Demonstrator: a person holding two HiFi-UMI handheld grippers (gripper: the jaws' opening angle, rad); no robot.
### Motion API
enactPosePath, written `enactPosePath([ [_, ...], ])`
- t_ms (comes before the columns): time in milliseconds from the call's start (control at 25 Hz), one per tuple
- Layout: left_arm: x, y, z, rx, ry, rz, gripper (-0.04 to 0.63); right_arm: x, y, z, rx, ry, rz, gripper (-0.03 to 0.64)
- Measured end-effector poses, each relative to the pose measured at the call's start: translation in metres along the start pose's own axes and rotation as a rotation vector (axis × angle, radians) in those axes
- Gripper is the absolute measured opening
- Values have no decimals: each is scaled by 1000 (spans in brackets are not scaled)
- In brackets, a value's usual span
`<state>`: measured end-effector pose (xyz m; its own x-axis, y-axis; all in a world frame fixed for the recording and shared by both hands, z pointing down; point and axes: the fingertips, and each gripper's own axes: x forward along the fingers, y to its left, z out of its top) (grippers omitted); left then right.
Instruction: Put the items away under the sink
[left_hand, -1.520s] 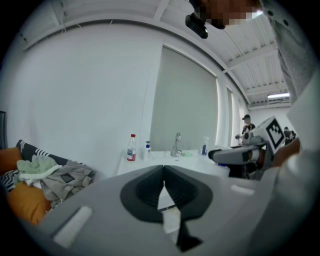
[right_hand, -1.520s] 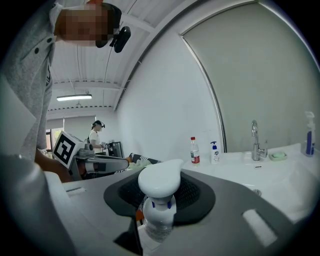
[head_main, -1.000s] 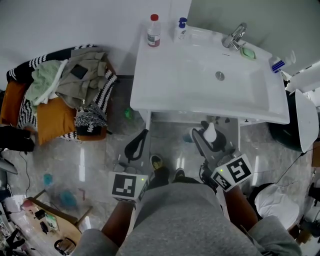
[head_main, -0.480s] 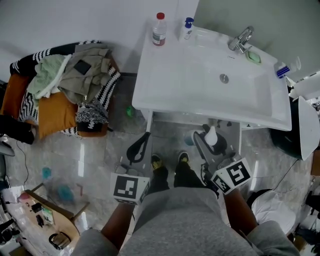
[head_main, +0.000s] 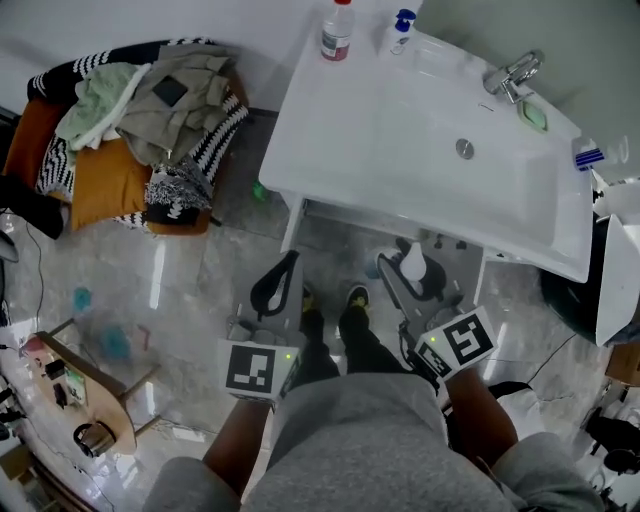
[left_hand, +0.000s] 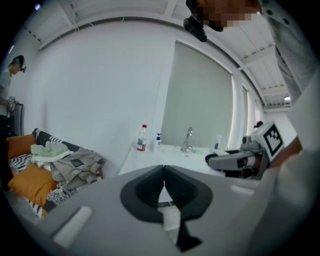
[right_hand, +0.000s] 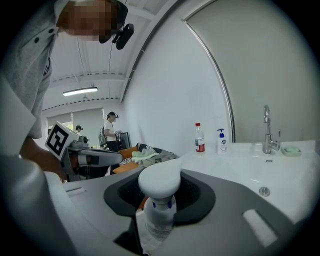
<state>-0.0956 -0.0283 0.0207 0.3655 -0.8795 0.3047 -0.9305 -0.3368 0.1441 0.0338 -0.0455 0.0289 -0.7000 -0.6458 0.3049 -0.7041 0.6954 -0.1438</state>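
My right gripper is shut on a white pump bottle, held just in front of the white sink's front edge. In the right gripper view the bottle stands upright between the jaws, its rounded white head on top. My left gripper hangs to the left of it, shut and empty; in the left gripper view its jaws meet at the tips. On the sink's back edge stand a red-capped bottle and a blue-pump soap bottle. The space under the sink is mostly hidden.
A faucet and a green soap dish sit at the sink's far side. A heap of clothes on orange cushions lies to the left. The person's shoes are between the grippers. A small green thing lies on the floor near the sink's left leg.
The head view has shifted, so the sink now sits higher and further right in it. Both grippers keep their pose; the right one still holds the white bottle.
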Motion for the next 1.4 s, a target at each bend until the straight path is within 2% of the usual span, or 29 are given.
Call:
enactPosePath([
  [120,3,2,-20,-17,3,36,11,8,2,-20,-3,31,38,138],
  [320,21,0,-70,12,54,71,11,28,2,-58,2,67,92,138],
  [480,29,-2,-116,-50,56,120,11,49,5,-102,-12,97,147,138],
  [600,41,-3,-160,-94,88,139,11,67,3,-137,-10,114,177,137],
  [800,63,-4,-221,-97,105,129,11,97,-4,-199,11,140,194,135],
  [1160,115,4,-323,-70,112,102,11,143,-35,-300,9,181,132,135],
  [1400,144,17,-363,-64,103,75,11,172,-60,-328,34,151,47,135],
])
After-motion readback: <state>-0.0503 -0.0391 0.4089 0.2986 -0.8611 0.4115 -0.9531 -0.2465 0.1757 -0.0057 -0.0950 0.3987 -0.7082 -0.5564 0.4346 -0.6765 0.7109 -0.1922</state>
